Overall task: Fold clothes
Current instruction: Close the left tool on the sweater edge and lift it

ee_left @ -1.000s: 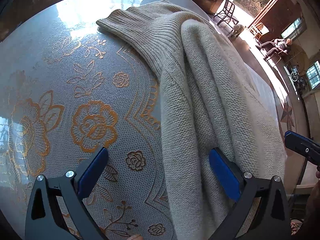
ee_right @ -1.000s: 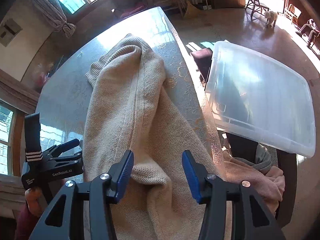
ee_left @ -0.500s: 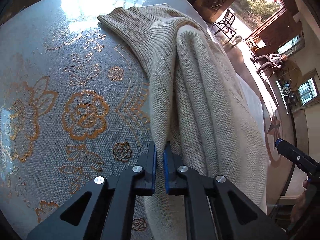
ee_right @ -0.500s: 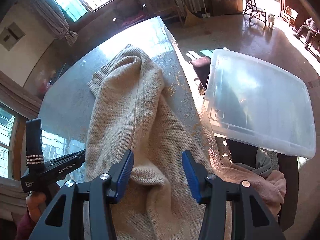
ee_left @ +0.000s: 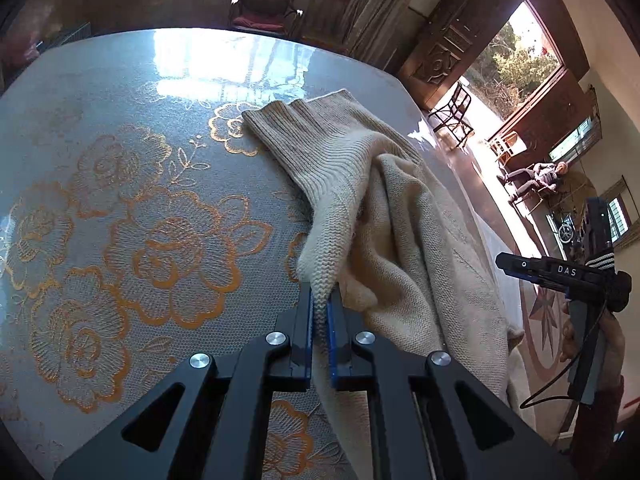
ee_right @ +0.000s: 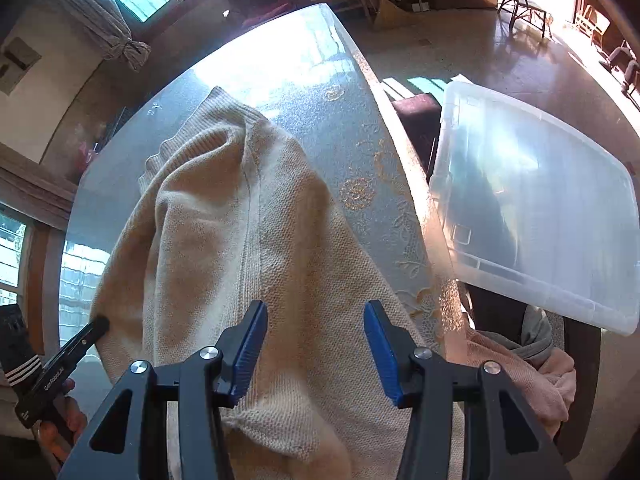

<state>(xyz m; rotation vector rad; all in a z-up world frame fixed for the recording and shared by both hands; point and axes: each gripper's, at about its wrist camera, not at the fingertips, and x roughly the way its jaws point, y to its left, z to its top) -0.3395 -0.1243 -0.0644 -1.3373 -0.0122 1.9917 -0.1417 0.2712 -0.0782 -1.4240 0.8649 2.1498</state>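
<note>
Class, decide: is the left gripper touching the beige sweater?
Touching. The left wrist view shows the left gripper with jaws shut on a fold of the beige sweater.

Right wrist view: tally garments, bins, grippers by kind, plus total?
Cream sweater on the table: 1
Pink garment beside the table: 1
Grey garment on it: 1
Clear plastic bin: 1
Grippers: 2, the right gripper open, the left gripper at the sweater's edge
Total: 6

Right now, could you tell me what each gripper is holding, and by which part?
The left gripper pinches the cream knitted sweater by a side edge fold; the right gripper holds nothing.
</note>
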